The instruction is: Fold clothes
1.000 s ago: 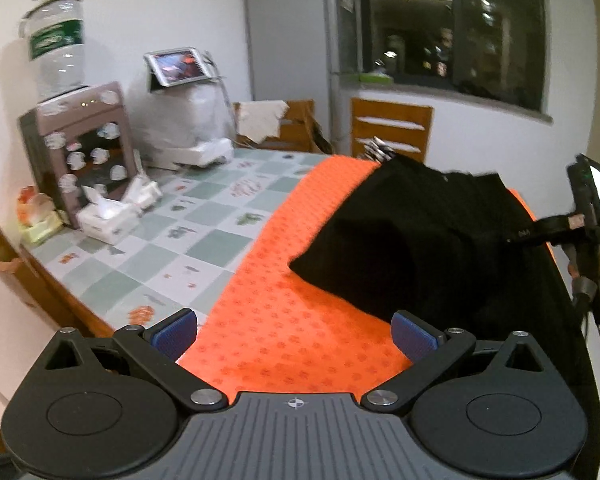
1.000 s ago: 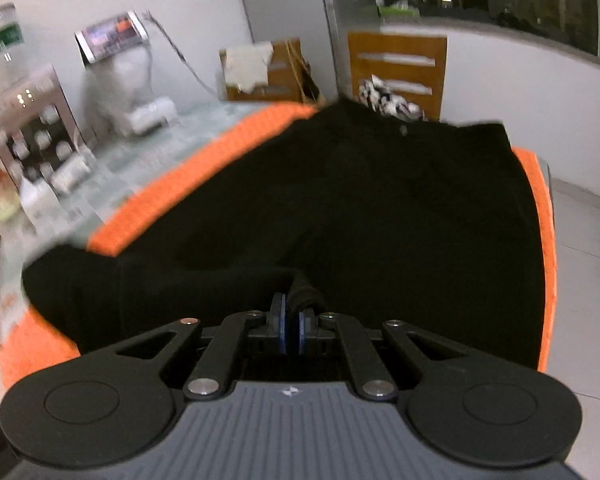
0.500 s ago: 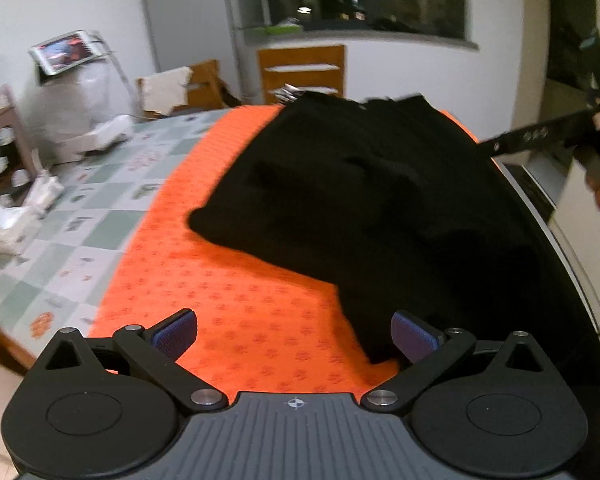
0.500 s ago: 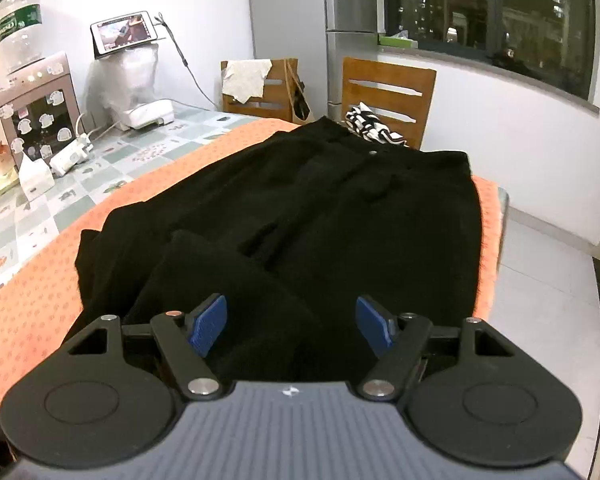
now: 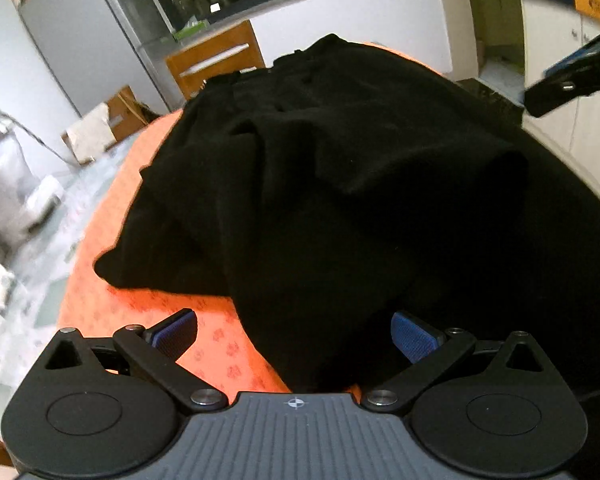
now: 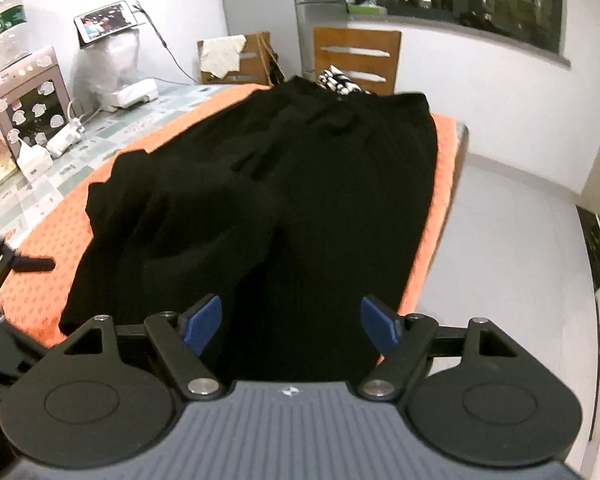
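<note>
Orange mat (image 6: 52, 280) under black trousers (image 6: 300, 184), tiled table (image 6: 112, 124) beside.

You've got matt black cloth trousers (image 6: 300, 184) on an orange printed cloth mat (image 5: 148, 312). Fingers (image 6: 201, 323): ribbed blue pads, matt black plastic links, shiny metal rivets. Behind: wooden chair (image 6: 356, 56).

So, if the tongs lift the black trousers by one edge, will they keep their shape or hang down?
The black trousers would probably hang limp: the cloth already lies in soft folds and bumps on the orange mat. Being a thick dark fabric, they likely weigh enough to drag. They probably will not slide much, since the mat looks textured.
</note>
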`<state>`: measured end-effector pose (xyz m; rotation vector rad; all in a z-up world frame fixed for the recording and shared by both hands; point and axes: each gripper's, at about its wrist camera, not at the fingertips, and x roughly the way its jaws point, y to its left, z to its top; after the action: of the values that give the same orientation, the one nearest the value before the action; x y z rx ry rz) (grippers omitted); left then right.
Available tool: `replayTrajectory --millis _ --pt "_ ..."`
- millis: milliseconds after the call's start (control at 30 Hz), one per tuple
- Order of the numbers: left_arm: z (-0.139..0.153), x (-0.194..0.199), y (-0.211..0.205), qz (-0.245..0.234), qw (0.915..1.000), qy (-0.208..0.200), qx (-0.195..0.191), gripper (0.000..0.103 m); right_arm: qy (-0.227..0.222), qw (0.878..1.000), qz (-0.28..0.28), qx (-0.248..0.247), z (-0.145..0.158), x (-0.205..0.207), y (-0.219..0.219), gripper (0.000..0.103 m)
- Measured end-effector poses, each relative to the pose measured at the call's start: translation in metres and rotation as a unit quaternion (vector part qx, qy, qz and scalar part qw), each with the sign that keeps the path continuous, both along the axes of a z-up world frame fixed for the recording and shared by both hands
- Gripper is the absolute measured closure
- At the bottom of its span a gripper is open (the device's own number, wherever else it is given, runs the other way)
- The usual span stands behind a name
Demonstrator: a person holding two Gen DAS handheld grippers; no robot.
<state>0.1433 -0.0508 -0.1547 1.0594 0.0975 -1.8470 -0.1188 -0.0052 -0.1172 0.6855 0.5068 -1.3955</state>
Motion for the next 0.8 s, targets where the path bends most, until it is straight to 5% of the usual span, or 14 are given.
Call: replayTrajectory --millis 167,300,400,800 --pt "0.009 -0.001 0.001 0.008 0.9990 -0.006 -0.044 0.009 -0.001 1.000 -0.011 0.005 -0.007 -0.002 0.018 0.020" --pt "0.016 0.003 0.003 0.016 0.9973 -0.013 -0.070 0.042 -0.001 1.000 -0.010 0.010 -0.011 -0.001 0.023 0.020" --pt "0.008 0.000 0.002 -0.007 0.9989 -0.025 -0.039 0.060 -0.003 1.000 -0.008 0.014 -0.013 0.002 0.023 0.020" --pt "-0.006 -0.026 0.003 -0.093 0.9946 -0.045 -0.012 0.061 -0.011 1.000 -0.006 0.021 -0.018 0.001 0.021 0.020"
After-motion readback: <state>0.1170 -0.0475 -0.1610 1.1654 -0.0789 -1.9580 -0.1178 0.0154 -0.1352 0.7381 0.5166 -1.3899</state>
